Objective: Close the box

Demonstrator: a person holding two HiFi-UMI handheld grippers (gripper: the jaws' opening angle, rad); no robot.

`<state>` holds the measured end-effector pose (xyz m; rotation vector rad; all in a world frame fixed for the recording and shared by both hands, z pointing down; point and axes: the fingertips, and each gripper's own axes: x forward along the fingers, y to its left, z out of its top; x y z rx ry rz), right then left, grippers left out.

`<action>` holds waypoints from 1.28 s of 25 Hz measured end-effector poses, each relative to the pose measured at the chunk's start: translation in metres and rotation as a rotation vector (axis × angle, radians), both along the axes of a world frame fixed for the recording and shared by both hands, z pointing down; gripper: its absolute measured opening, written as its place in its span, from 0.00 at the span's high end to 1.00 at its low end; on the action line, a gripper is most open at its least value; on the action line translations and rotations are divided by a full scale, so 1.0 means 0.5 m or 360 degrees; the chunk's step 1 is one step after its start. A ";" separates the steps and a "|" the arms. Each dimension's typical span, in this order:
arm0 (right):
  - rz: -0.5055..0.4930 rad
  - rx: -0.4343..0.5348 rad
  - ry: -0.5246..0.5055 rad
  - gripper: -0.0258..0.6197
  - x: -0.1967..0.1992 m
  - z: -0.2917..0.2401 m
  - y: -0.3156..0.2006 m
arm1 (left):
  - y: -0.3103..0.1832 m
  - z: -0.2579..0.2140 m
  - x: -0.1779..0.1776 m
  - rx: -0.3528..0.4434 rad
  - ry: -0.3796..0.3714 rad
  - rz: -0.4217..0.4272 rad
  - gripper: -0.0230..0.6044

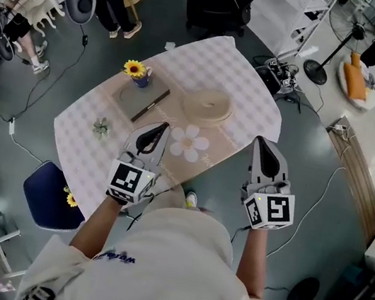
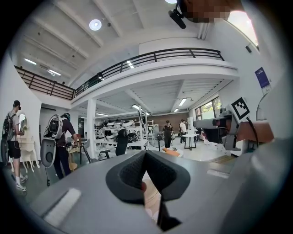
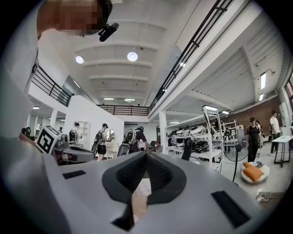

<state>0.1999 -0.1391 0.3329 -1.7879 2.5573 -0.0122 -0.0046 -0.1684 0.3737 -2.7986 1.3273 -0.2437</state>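
The left gripper (image 1: 161, 130) has its jaws closed tip to tip with nothing between them, as the left gripper view (image 2: 145, 153) shows. The right gripper (image 1: 261, 143) is the same, its jaws pressed together and empty in its own view (image 3: 146, 154).

Both sets of jaws point across the table (image 1: 79, 142), which is covered in a pale pink checked cloth. The round beige box (image 1: 207, 106) lies ahead of the jaws and between the two grippers, clear of both. I cannot tell whether its lid sits fully down.

Ahead of the left jaws and slightly to their left lies a grey notebook (image 1: 141, 101) with a pen on it. Beyond that stands a sunflower in a blue vase (image 1: 137, 72).

A large white flower print (image 1: 189, 142) lies between the two jaw tips, and the small writing beside it is too fine to read. Each gripper carries a black-and-white square marker (image 1: 127, 179), with no legible text.
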 end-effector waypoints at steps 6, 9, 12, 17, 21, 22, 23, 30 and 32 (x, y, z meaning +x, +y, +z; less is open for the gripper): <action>-0.0013 -0.0010 -0.0001 0.96 0.001 0.004 0.000 | -0.001 -0.001 0.008 0.0001 -0.0005 0.0001 0.96; -0.0011 -0.0014 0.0000 0.96 0.010 0.002 0.001 | -0.002 -0.004 0.018 0.0002 -0.0005 0.0007 0.96; 0.0012 -0.0014 -0.0004 0.96 0.024 0.002 0.003 | -0.005 -0.007 0.029 0.0005 -0.0008 0.0027 0.96; 0.0046 -0.0017 -0.0002 0.96 0.038 0.008 0.008 | -0.008 0.000 0.047 0.0001 -0.0014 0.0066 0.96; 0.0071 -0.0021 -0.0006 0.96 0.053 0.017 0.014 | -0.008 0.001 0.065 0.0003 -0.0017 0.0097 0.96; 0.0073 -0.0023 -0.0005 0.96 0.056 0.016 0.014 | -0.009 -0.002 0.069 0.0004 -0.0018 0.0103 0.96; 0.0077 -0.0024 -0.0004 0.96 0.059 0.014 0.013 | -0.011 -0.004 0.074 0.0004 -0.0020 0.0110 0.96; 0.0121 -0.0050 -0.0028 0.96 0.072 0.036 0.020 | -0.017 0.006 0.085 -0.0003 -0.0029 0.0144 0.96; 0.0124 -0.0045 -0.0026 0.96 0.076 0.035 0.018 | -0.021 0.004 0.092 0.0005 -0.0032 0.0150 0.96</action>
